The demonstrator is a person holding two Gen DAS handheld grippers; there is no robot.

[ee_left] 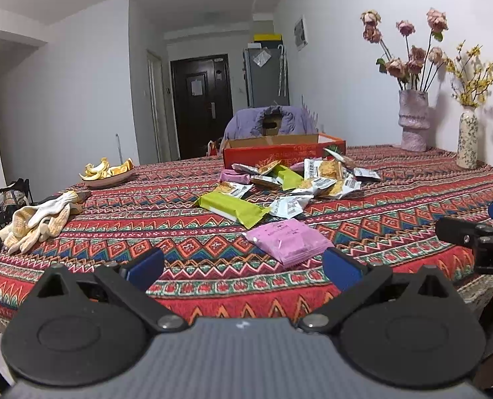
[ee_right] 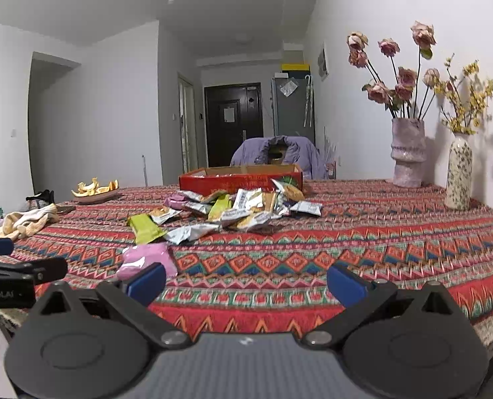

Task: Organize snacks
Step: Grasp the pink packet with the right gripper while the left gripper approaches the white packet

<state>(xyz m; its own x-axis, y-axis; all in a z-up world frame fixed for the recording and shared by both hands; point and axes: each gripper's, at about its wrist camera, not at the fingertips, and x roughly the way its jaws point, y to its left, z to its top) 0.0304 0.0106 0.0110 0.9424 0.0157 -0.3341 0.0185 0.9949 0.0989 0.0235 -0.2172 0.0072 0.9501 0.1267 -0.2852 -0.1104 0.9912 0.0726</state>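
Several snack packets lie in a loose pile (ee_left: 313, 179) (ee_right: 246, 206) mid-table, in front of a shallow red cardboard box (ee_left: 279, 153) (ee_right: 240, 178). A pink packet (ee_left: 288, 239) (ee_right: 146, 259) lies nearest, with a long green packet (ee_left: 230, 207) (ee_right: 145, 227) just behind it. My left gripper (ee_left: 243, 271) hovers open at the near table edge, the pink packet just beyond its right finger. My right gripper (ee_right: 246, 281) is open too, nothing between its fingers, the pink packet behind its left finger. Each gripper shows at the other view's edge.
A patterned red tablecloth (ee_left: 146, 226) covers the table. Work gloves (ee_left: 37, 221) and a plate of orange peels (ee_left: 108, 173) sit at the left. Two vases with flowers (ee_left: 412, 123) (ee_right: 459, 173) stand at the right by the wall. A draped chair (ee_left: 269, 123) is behind the box.
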